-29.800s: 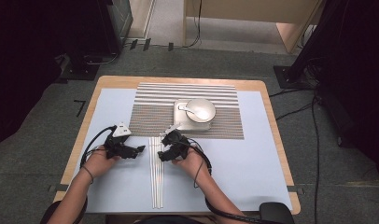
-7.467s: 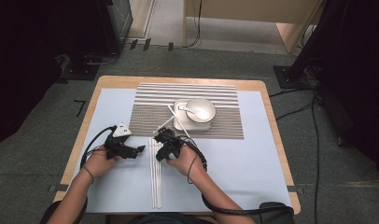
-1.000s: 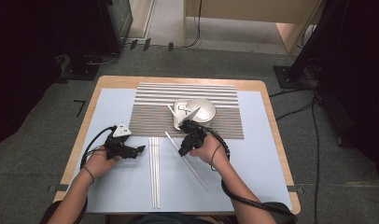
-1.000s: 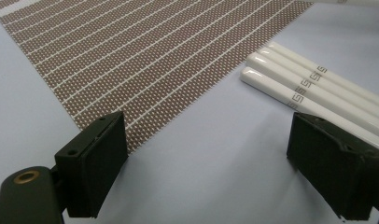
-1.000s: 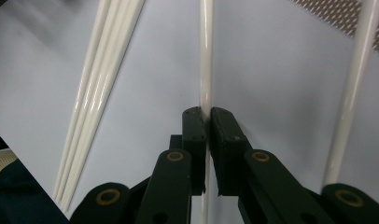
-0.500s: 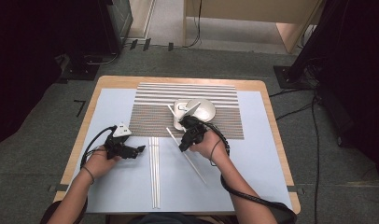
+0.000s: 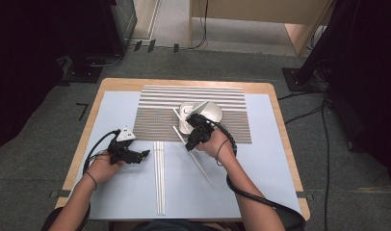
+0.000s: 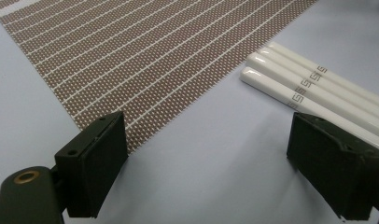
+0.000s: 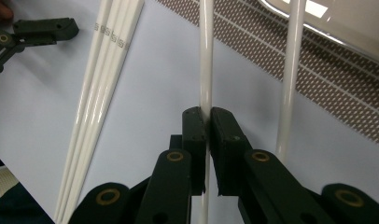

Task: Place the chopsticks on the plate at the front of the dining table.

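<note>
Chopstick [image 9: 206,70], white, one of several: clamped between the closed jaws of the right gripper [image 9: 207,116], its forward end reaching over the edge of the striped placemat [image 7: 193,113] toward the bowl [image 7: 206,111].

Second loose chopstick [image 9: 288,88]: lay just beside the held one, slanting from the blue table cover [image 7: 261,163] up onto the mat, not gripped.

Remaining chopsticks [image 7: 158,173]: a tight parallel bundle on the cover below the mat, three patterned ends seen in the left gripper view [image 8: 290,88]. Judged untouched.

Left gripper [image 7: 136,155]: jaws stood wide apart, nothing between them, resting low near the bundle's upper end.

Bowl and white square dish [image 7: 185,115] beneath it: on the mat's middle; a spoon seemed to lie in the bowl, too small to confirm.

Progress, as judged: setting of a pair beside the bowl was partway, with one stick in hand, one lying askew nearby, neither squared up.

Obstructions: the loose stick lay close to the right gripper's path; the bowl rim stood just ahead of the held tip.
</note>
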### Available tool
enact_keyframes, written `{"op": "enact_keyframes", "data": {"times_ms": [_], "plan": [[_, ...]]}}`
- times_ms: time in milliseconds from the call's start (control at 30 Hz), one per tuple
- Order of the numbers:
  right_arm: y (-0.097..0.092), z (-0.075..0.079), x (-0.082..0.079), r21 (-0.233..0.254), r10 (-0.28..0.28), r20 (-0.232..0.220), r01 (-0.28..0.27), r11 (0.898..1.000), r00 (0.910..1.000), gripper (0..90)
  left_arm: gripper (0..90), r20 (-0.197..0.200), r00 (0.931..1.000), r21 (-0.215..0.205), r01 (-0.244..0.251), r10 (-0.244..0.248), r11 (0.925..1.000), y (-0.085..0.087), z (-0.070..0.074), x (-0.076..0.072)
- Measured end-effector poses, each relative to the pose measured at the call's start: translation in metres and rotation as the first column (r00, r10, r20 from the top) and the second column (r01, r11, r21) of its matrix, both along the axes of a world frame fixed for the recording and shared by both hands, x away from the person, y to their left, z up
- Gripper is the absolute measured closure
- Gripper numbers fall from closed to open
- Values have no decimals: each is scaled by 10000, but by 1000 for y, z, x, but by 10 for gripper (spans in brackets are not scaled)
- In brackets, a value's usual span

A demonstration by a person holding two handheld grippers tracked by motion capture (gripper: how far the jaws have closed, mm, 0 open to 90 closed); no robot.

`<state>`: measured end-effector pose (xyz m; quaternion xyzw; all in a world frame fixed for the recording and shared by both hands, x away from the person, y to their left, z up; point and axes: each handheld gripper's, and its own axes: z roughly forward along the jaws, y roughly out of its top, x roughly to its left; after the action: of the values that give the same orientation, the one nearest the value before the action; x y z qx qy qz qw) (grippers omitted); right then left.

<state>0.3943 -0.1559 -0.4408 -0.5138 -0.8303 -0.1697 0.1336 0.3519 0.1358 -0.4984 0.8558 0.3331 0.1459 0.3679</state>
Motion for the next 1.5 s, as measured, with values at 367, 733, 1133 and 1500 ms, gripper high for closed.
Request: {"op": "enact_keyframes", "data": {"times_ms": [367,733,1133,1500], "plan": [[0,4,7,-45,-38,114,38,10000,9999,854,117,-1,10000,1,-1,1,10000,0,0,0],[5,8,15,-213,-49,149,52,9998,9999,854,117,1,10000,-1,0,0,10000,0,0,0],[12,13,26,-417,-91,232,100,9991,9997,854,117,-2,10000,-1,-3,3,10000,0,0,0],[15,17,40,-533,-189,366,208,9984,9992,854,117,0,10000,-9,-6,6,10000,0,0,0]]}}
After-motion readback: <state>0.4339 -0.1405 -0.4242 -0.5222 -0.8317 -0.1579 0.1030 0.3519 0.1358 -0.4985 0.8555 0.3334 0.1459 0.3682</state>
